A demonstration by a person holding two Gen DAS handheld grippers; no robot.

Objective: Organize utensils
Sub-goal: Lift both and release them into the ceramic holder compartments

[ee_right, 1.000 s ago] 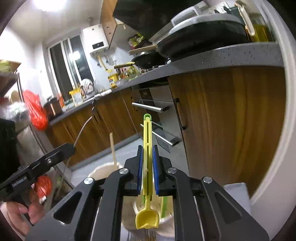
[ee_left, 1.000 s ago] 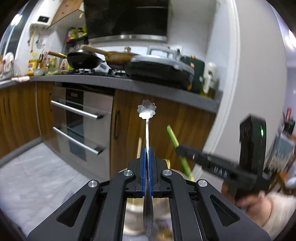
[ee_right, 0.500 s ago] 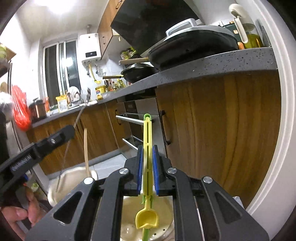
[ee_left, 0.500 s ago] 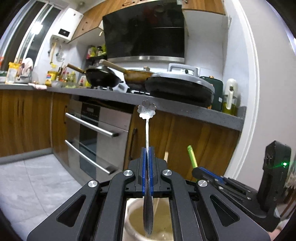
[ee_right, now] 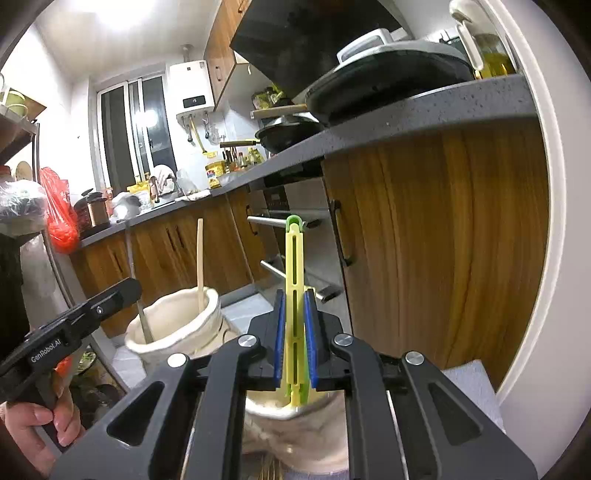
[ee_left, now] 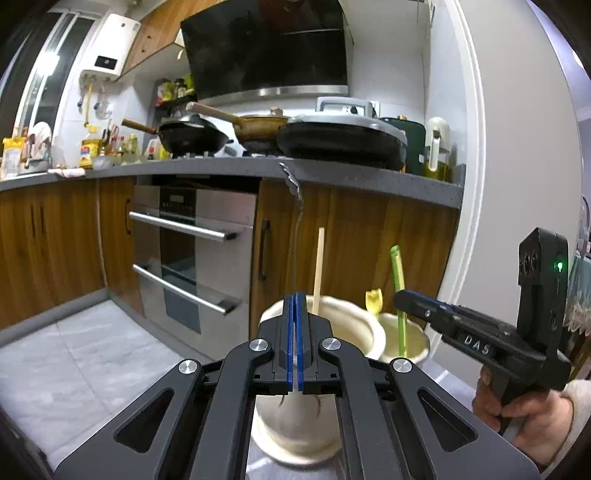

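Wooden stick (ee_left: 318,269) in cream pot (ee_left: 354,325) beside left claw (ee_left: 294,332)

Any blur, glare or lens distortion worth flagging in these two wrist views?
Left wrist view: the metal spoon above the left gripper is smeared by motion; the countertop bows from the fisheye. Right wrist view: the ceiling light blows out; the yellow-green utensil stays sharp.

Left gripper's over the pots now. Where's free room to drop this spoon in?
The near pot is mostly bare: only the wooden stick stands at its far rim, so the front half is free. The far pot is crowded by the yellow-green utensil and the right gripper.
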